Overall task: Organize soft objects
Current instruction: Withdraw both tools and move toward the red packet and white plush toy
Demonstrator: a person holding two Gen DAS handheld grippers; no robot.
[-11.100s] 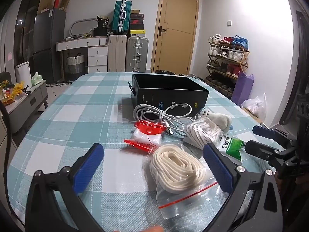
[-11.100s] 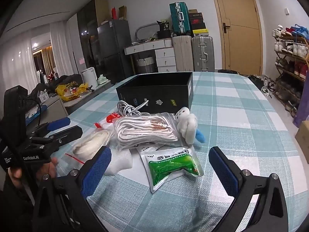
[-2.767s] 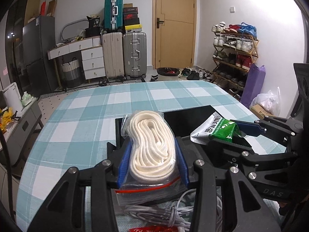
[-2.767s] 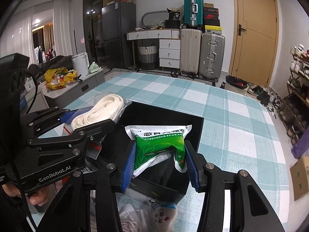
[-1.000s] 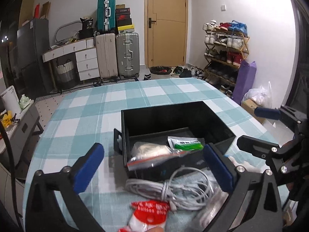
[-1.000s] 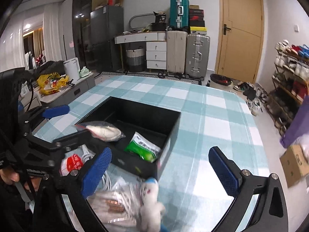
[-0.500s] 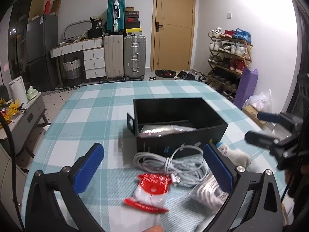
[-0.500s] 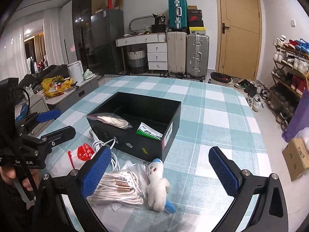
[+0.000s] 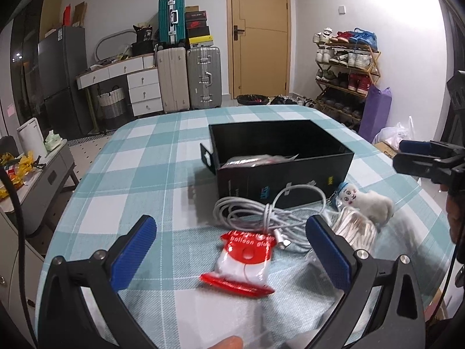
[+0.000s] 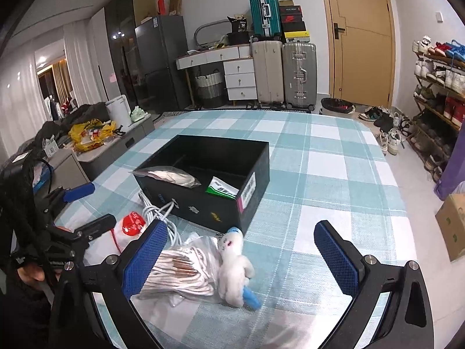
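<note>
The black box (image 10: 209, 192) sits open near the middle of the checked tabletop (image 10: 334, 174). Inside it, at the left end, lies a clear bag of cream rope (image 10: 171, 176), and to its right a green-and-white packet (image 10: 222, 189) rests on the box floor. In the left wrist view only the top of the bagged rope (image 9: 255, 160) shows above the box's near wall (image 9: 284, 180).

The other soft things lie on the tabletop just in front of the box. A coil of white cable (image 9: 270, 215) touches the box's near wall. A red-and-white balloon packet (image 9: 244, 261) lies in front of the cable, between the fingers of the left gripper (image 9: 229, 253) as the camera sees it, though beyond them. A bag of white cords (image 10: 186, 267) lies beside the cable, and a small white plush doll (image 10: 232, 264) with a blue tip rests against that bag, its head close to the box's corner.

The left gripper has its blue-padded fingers spread wide and holds nothing. The right gripper (image 10: 241, 253) is likewise spread wide and empty; its left pad (image 10: 145, 256) sits in front of the cord bag, and the doll lies between the fingers in view, nearer the left one. Whether either gripper touches the tabletop cannot be told.
</note>
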